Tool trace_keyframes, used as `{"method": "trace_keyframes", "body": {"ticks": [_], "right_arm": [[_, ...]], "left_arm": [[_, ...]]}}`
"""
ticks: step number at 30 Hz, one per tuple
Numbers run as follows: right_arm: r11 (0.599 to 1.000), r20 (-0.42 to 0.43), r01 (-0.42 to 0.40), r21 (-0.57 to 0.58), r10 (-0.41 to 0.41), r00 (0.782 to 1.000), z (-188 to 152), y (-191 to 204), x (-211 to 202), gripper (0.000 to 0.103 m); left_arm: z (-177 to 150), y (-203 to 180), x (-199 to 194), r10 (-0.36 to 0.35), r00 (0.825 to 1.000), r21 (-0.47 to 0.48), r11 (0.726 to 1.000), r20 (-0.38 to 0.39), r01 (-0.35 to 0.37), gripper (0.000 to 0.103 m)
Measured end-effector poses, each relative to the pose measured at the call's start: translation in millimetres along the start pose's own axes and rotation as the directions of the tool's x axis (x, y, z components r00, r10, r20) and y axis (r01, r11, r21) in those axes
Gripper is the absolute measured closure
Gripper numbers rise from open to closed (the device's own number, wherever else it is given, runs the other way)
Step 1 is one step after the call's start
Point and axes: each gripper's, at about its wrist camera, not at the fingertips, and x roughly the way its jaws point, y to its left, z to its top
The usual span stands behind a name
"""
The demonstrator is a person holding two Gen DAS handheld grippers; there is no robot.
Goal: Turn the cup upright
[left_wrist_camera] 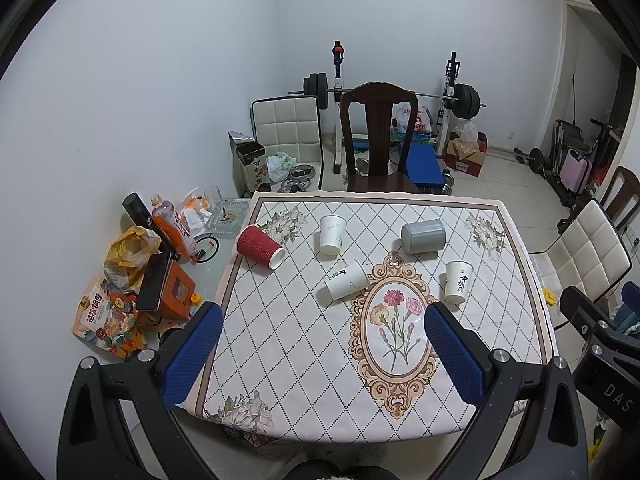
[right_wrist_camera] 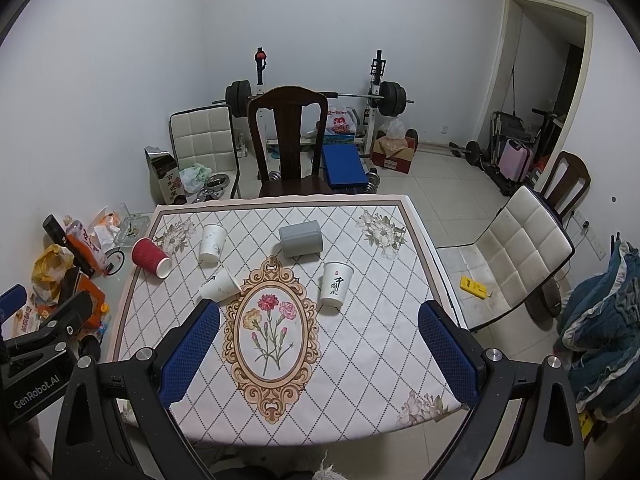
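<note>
on the flowered table cloth [left_wrist_camera: 304, 352], left to right, lie a red cup [left_wrist_camera: 259, 246] on its side at the left edge with its mouth toward the near right, a white cup [left_wrist_camera: 332, 234], a tipped white cup [left_wrist_camera: 346, 280], a grey cup [left_wrist_camera: 423, 236] lying sideways and a lettered white cup [left_wrist_camera: 458, 281]. both the left gripper [left_wrist_camera: 324, 354] and the right gripper [right_wrist_camera: 318, 354] hover spread wide and empty over the near edge, nothing between them and the cups. only the right wrist view shows the heap of blue cloth [right_wrist_camera: 600, 332] beside the white chair [right_wrist_camera: 520, 248].
</note>
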Motion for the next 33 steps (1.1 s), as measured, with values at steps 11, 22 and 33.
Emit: {"method": "trace_keyframes", "body": {"ticks": [11, 22, 33], "right_arm": [[1.0, 0.002, 0.0, 0.001, 0.0, 1.0, -1.2, -0.9, 0.0, 0.002], [1.0, 0.003, -0.001, 0.003, 0.001, 1.0, 5.8, 1.2, -1.8, 0.002], [1.0, 0.004, -0.002, 0.002, 0.002, 1.0, 4.3, -0.1, -2.1, 0.002]], "left_arm": [[-0.6, 0.0, -0.5, -0.001, 1.0, -0.001, 1.0, 0.002, 0.001, 0.0], [-1.0, -0.4, -0.5, -0.001, 1.0, 0.0, 1.0, 0.005, 0.001, 0.0], [-1.2, -0.6, -1.1, -0.001, 1.0, -0.002, 1.0, 0.006, 0.001, 0.0]]}}
